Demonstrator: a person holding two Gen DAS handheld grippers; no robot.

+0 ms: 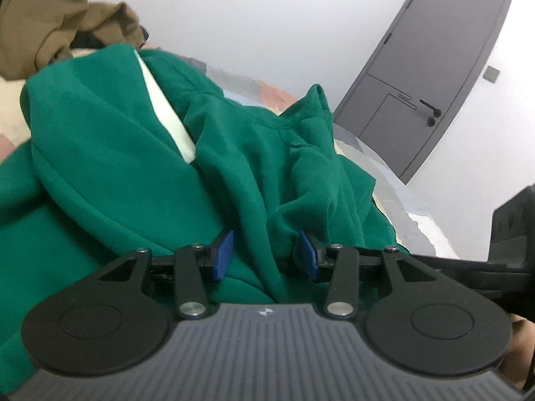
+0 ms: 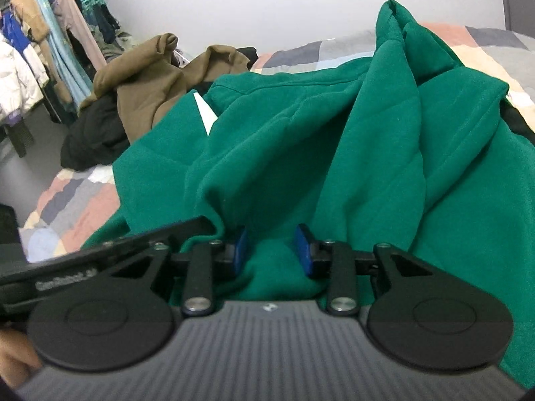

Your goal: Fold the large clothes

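A large green sweatshirt (image 1: 133, 153) lies bunched on the bed, with a strip of white lining (image 1: 167, 110) showing at its neck. My left gripper (image 1: 265, 255) has its blue pads (image 1: 222, 255) apart, with a thick fold of the green fabric bunched between them; whether they press it is unclear. In the right wrist view the same sweatshirt (image 2: 334, 133) rises in folds, one part peaked at the upper right. My right gripper (image 2: 272, 250) likewise has green fabric between its blue pads (image 2: 304, 249). The left gripper's body shows at the left of that view.
A patchwork bedcover (image 2: 67, 200) lies under the clothes. A brown garment (image 2: 147, 80) and a black one (image 2: 93, 137) are heaped at the bed's far side. Hanging clothes (image 2: 43, 50) fill a rack at the left. A grey door (image 1: 434, 77) stands in the white wall.
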